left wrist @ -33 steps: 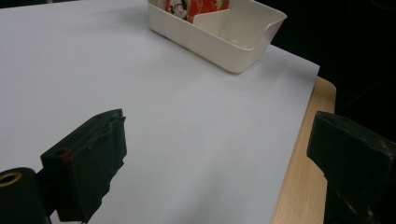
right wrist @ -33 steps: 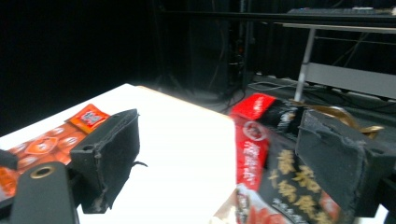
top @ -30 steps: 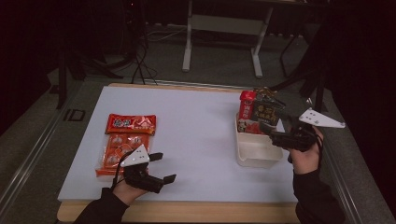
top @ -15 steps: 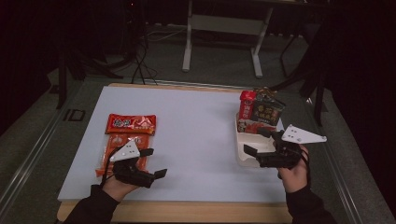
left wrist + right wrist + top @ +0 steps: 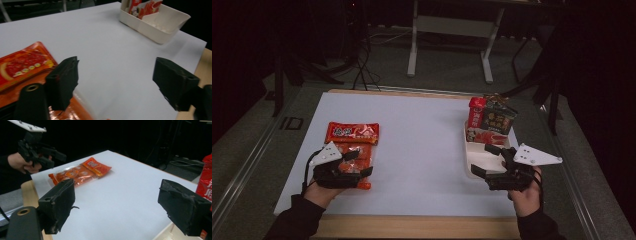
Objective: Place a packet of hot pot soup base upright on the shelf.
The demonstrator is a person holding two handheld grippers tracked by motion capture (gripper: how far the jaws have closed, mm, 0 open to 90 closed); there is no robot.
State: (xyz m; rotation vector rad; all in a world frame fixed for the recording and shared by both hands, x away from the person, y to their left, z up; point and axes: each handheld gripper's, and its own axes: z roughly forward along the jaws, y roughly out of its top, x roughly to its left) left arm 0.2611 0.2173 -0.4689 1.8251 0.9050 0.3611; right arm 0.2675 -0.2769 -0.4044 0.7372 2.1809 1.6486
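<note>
Two flat snack packets lie at the table's left: a red one [image 5: 353, 132] and, nearer me, an orange one [image 5: 360, 150]. My left gripper [image 5: 361, 163] hovers open over the orange packet's near end, and the left gripper view shows the orange packet [image 5: 22, 62] beside its left jaw. My right gripper [image 5: 482, 159] is open over the near half of a white tray [image 5: 472, 172], with nothing between its jaws. The right gripper view looks across the sheet to the orange packet [image 5: 72, 176], the red packet [image 5: 97, 167] and the left gripper [image 5: 37, 145].
Several upright packets stand in the tray's far end: a red one [image 5: 477, 111], a dark one [image 5: 498, 117] and a red-and-white one [image 5: 486, 136]. A white sheet [image 5: 422, 145] covers the table. The wooden table edge [image 5: 412, 225] runs along the front.
My right gripper has drawn back from the packets at the tray's far end to its near half. My left gripper has moved forward and left over the orange packet.
</note>
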